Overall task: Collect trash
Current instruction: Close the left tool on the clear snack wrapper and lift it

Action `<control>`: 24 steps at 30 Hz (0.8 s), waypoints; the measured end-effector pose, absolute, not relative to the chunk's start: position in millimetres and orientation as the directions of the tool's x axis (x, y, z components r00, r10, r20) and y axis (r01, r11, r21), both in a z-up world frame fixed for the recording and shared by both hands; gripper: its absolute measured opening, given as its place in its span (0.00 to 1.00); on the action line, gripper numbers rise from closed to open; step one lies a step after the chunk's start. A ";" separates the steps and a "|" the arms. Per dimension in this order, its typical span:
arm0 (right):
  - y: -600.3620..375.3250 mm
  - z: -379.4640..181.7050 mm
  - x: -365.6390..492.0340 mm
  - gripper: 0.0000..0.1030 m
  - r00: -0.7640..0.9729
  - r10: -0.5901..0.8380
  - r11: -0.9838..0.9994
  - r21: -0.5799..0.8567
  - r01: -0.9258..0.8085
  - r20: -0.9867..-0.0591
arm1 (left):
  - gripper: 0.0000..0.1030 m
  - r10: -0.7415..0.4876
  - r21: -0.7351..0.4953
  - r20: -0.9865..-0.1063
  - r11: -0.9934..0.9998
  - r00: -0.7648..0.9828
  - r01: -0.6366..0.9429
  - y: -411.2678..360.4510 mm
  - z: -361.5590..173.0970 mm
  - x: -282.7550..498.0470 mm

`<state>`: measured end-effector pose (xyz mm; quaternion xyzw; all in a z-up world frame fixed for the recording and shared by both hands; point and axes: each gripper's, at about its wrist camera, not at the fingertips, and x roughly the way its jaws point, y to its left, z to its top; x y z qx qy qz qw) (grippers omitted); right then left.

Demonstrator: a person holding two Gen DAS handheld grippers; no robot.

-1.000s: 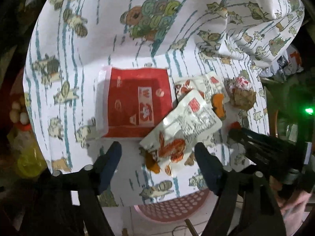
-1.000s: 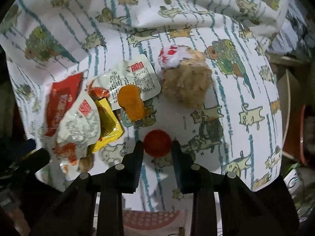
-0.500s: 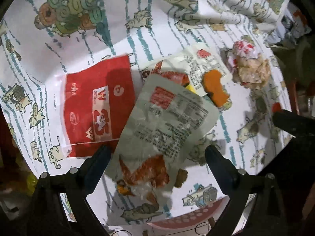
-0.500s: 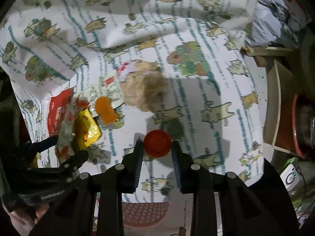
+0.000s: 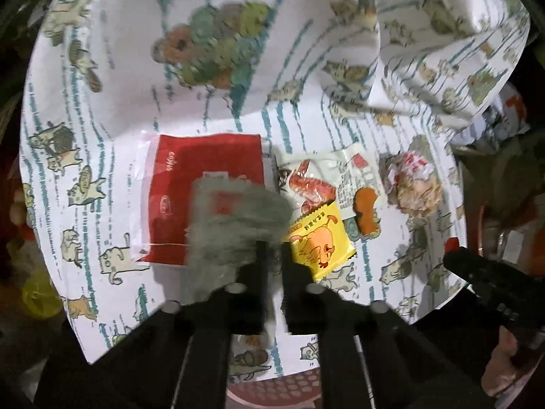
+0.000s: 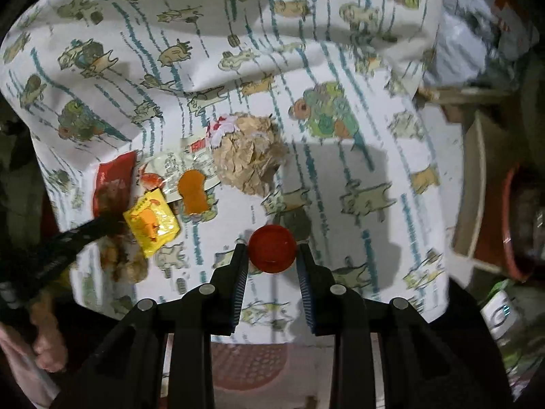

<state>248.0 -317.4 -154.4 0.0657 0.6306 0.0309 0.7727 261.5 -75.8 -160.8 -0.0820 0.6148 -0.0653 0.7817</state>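
My left gripper [image 5: 272,255] is shut on a clear food wrapper [image 5: 235,225], blurred with motion, held above the red packet [image 5: 204,177]. A yellow sachet [image 5: 320,242], a second clear wrapper [image 5: 327,177], an orange piece [image 5: 366,209] and a crumpled paper ball [image 5: 414,184] lie to its right. My right gripper [image 6: 272,255] is shut on a red bottle cap [image 6: 271,248] and holds it above the patterned cloth [image 6: 340,170]. In the right wrist view the yellow sachet [image 6: 151,223], orange piece [image 6: 192,192] and paper ball [image 6: 250,153] lie to the left.
A pink perforated basket [image 6: 248,363] sits below the table's near edge; it also shows in the left wrist view [image 5: 272,392]. The cloth is bunched up at the back right [image 5: 442,51]. Dark clutter and a red bowl [image 6: 511,225] stand to the right.
My left gripper has closed on the clear wrapper and lifted it, uncovering the yellow sachet. My right gripper still holds the red cap and has shifted a little.
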 end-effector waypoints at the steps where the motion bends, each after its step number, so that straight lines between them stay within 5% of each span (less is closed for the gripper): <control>1: -315.5 -152.6 247.0 0.30 0.213 0.114 0.992 0.122 0.026 -0.970 | 0.00 -0.196 -0.202 -0.948 0.979 0.249 0.000 -75.4 -157.0 259.5; 10: -309.5 -152.1 240.7 0.30 0.219 0.103 0.994 0.110 0.023 -0.970 | 0.00 -0.182 -0.174 -0.921 0.983 0.345 0.054 -62.5 -129.0 250.9; 12: -307.3 -152.1 239.0 0.30 0.222 0.095 0.995 0.101 0.016 -0.970 | 0.40 -0.145 -0.152 -0.943 0.988 0.298 -0.001 -53.8 -134.1 253.5; 13: -305.8 -152.2 237.9 0.30 0.221 0.095 0.995 0.100 0.012 -0.971 | 0.80 -0.132 -0.146 -0.952 0.989 0.276 -0.032 -51.7 -138.5 255.2; 14: -304.8 -153.1 237.8 0.30 0.219 0.095 0.995 0.099 0.010 -0.971 | 0.89 -0.133 -0.155 -0.952 0.986 0.276 -0.061 -45.5 -141.2 254.6; 24: -294.0 -158.0 239.5 0.30 0.210 0.072 0.997 0.070 -0.016 -0.975 | 0.89 -0.185 -0.203 -0.975 0.968 0.127 -0.149 -34.9 -186.2 256.1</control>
